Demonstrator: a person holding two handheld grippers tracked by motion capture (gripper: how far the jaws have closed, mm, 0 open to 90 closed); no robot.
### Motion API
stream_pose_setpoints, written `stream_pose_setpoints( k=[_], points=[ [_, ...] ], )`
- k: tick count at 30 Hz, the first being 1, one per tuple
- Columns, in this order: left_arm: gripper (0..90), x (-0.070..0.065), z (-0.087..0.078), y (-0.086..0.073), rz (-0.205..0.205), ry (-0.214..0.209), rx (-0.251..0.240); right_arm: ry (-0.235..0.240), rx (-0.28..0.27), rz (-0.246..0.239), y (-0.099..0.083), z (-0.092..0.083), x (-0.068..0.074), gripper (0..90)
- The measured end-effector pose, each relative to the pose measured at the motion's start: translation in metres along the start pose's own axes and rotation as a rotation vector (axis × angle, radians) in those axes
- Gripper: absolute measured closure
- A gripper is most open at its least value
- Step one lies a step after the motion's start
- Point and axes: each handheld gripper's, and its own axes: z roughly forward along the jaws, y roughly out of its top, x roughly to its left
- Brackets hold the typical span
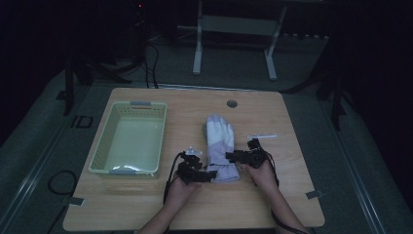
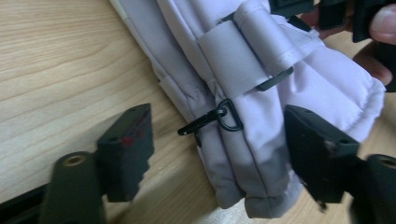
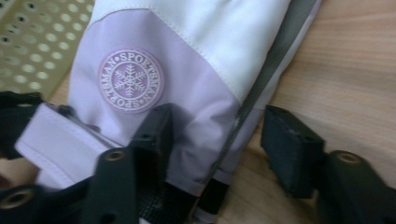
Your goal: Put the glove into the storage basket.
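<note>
A pale lilac and white ski glove (image 1: 220, 146) lies flat in the middle of the wooden table (image 1: 272, 204), fingers pointing away, cuff toward me. My left gripper (image 1: 207, 174) is at the cuff's left corner. In the left gripper view its jaws (image 2: 224, 154) straddle the cuff (image 2: 261, 70) near a black clip (image 2: 210, 121); the left jaw stands clear on the wood. My right gripper (image 1: 231, 157) is at the glove's right edge. In the right gripper view (image 3: 219, 140) one jaw rests over the lilac fabric (image 3: 187, 56) below a snowflake badge (image 3: 130, 80), the other beside the edge, with a gap.
A pale green perforated basket (image 1: 104, 146) stands left of the glove, its wall (image 3: 32, 42) visible in the right gripper view. A small white strip (image 1: 261, 136) lies right of the glove. A round cable hole (image 1: 232, 103) sits near the far edge. A white frame stands beyond the table.
</note>
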Motion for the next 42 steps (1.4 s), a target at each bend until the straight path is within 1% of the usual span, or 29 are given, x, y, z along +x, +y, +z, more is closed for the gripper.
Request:
stream_pose_setpoints(
  k=[1,2,3,5,6,7,9,12,13,15,18,19,21,24,27,31,32,34,35,36,42],
  points=[
    [34.4,0.001,0.001,0.000,0.000,-0.021,0.003,0.011,0.002,0.004,0.000,0.001,0.000,54.0],
    [39.1,0.002,0.001,0.000,-0.003,-0.039,0.008,0.022,0.005,0.012,0.000,0.001,-0.001,57.6],
    [43.0,0.002,0.002,0.000,-0.006,-0.050,0.011,0.034,0.009,0.019,0.000,0.001,-0.002,60.1],
    [48.3,0.003,0.002,0.001,-0.009,-0.060,0.016,0.041,0.018,0.034,0.000,0.001,-0.002,65.7],
    [52.0,0.002,0.002,0.001,-0.010,-0.063,0.014,0.037,0.022,0.036,0.001,0.001,-0.001,69.5],
    [57.1,0.001,0.001,0.001,-0.003,-0.059,0.011,0.025,0.025,0.028,0.001,0.000,0.001,72.5],
    [63.6,-0.003,-0.001,0.002,0.009,-0.045,0.013,-0.008,0.023,-0.012,0.002,0.000,0.006,76.4],
    [69.3,-0.005,-0.002,0.004,0.011,-0.034,0.019,-0.053,0.004,-0.052,0.002,-0.002,0.014,78.8],
    [70.1,-0.007,-0.003,0.005,0.023,-0.028,0.021,-0.063,-0.002,-0.059,0.002,-0.003,0.017,79.4],
    [71.5,-0.008,-0.005,0.006,0.025,-0.031,0.028,-0.072,-0.013,-0.064,0.002,-0.005,0.020,79.9],
    [72.5,-0.011,-0.009,0.010,0.055,-0.020,0.033,-0.082,-0.021,-0.072,0.004,-0.009,0.026,80.2],
    [72.6,-0.011,-0.011,0.011,0.051,-0.024,0.027,-0.085,-0.026,-0.078,0.005,-0.010,0.028,80.2],
    [72.7,-0.012,-0.015,0.013,0.057,-0.024,0.024,-0.092,-0.035,-0.089,0.008,-0.013,0.032,80.3],
    [72.7,-0.014,-0.023,0.017,0.074,-0.034,0.017,-0.095,-0.052,-0.102,0.011,-0.018,0.039,80.3],
    [72.6,-0.016,-0.032,0.021,0.107,-0.031,0.015,-0.095,-0.067,-0.114,0.015,-0.024,0.047,80.3],
    [72.5,-0.019,-0.042,0.027,0.123,-0.034,0.009,-0.099,-0.088,-0.132,0.020,-0.032,0.057,80.4],
    [72.5,-0.020,-0.045,0.029,0.129,-0.029,0.010,-0.098,-0.093,-0.138,0.021,-0.033,0.060,80.4],
    [72.6,-0.020,-0.049,0.031,0.131,-0.030,0.009,-0.102,-0.101,-0.141,0.024,-0.036,0.065,80.5],
    [72.6,-0.020,-0.052,0.033,0.141,-0.026,0.012,-0.105,-0.103,-0.145,0.026,-0.036,0.067,80.5],
    [72.7,-0.020,-0.054,0.034,0.142,-0.027,0.012,-0.110,-0.107,-0.151,0.027,-0.037,0.070,80.5],
    [72.7,-0.016,-0.069,0.043,0.162,-0.017,0.015,-0.114,-0.137,-0.158,0.036,-0.039,0.084,80.5]
  ],
)
